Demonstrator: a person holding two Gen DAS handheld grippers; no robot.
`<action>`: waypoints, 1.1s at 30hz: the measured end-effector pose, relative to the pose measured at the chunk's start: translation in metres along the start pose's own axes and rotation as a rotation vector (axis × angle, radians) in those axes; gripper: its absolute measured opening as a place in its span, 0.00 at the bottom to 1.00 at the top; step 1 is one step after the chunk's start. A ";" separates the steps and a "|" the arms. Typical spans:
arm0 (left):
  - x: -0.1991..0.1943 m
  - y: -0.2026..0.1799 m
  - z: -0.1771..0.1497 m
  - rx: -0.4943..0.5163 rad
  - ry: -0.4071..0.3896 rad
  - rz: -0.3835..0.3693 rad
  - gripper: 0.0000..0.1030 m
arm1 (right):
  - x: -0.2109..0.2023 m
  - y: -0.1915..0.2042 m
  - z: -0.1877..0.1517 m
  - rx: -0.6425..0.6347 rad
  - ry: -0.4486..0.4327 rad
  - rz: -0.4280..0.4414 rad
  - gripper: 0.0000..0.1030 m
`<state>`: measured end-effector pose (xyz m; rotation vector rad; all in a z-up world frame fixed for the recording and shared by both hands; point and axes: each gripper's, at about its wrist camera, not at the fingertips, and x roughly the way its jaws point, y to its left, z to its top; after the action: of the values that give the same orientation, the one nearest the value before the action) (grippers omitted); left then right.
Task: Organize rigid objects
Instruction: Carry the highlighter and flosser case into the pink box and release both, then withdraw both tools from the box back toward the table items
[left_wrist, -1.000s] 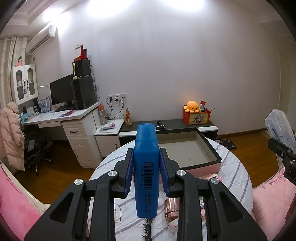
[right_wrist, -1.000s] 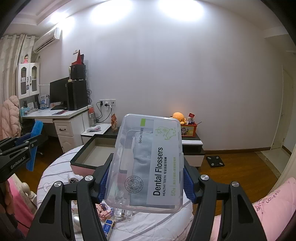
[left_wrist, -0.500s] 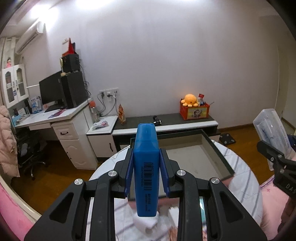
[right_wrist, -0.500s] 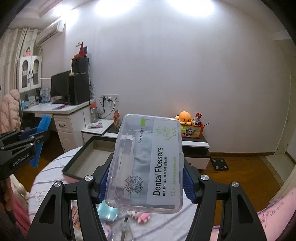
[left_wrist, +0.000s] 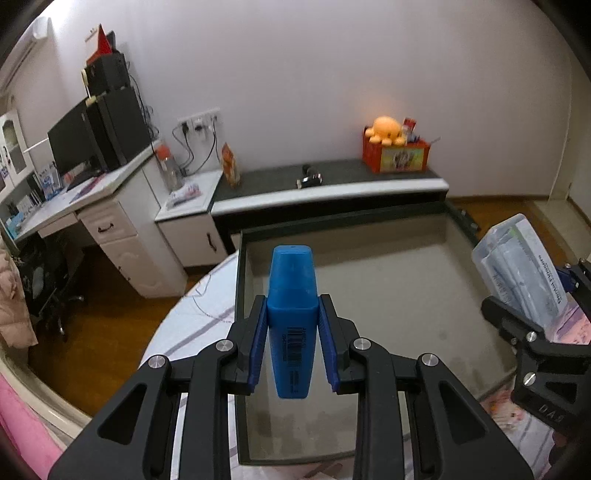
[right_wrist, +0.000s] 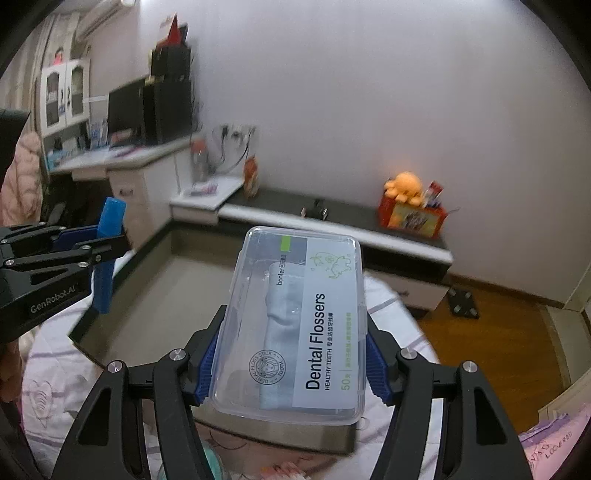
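Note:
My left gripper (left_wrist: 291, 325) is shut on a blue highlighter (left_wrist: 291, 295) and holds it upright above the near left part of an open dark-rimmed box (left_wrist: 388, 280). My right gripper (right_wrist: 291, 354) is shut on a clear dental flossers box (right_wrist: 295, 321) and holds it above the near right part of the same box (right_wrist: 155, 288). Each gripper shows in the other's view: the right one with the flossers box (left_wrist: 517, 273) at the right, the left one with the highlighter (right_wrist: 107, 251) at the left.
The open box lies on a round table with a white striped cloth (left_wrist: 192, 325). A low dark bench (left_wrist: 332, 184) with an orange toy box (left_wrist: 395, 147) stands by the wall. A white desk (left_wrist: 92, 206) stands at the left. Pink bedding (right_wrist: 554, 450) lies at the right.
Both grippers have moved forward and tilted down over the open box, which now fills the lower view. The small items on the table have passed out of sight. Both holds are unchanged.

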<state>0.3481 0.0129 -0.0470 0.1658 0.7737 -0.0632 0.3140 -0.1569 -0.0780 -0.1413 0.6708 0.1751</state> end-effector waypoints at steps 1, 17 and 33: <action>0.005 0.001 -0.002 0.001 0.014 0.001 0.26 | 0.009 0.003 -0.001 -0.013 0.017 0.009 0.64; 0.035 0.003 -0.012 -0.016 0.097 0.018 0.99 | 0.053 0.002 -0.007 0.006 0.156 0.017 0.82; 0.011 0.003 -0.013 -0.008 0.069 0.025 0.99 | 0.037 0.000 0.002 0.012 0.143 -0.012 0.82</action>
<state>0.3475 0.0184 -0.0633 0.1709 0.8405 -0.0313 0.3433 -0.1521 -0.0997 -0.1471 0.8132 0.1508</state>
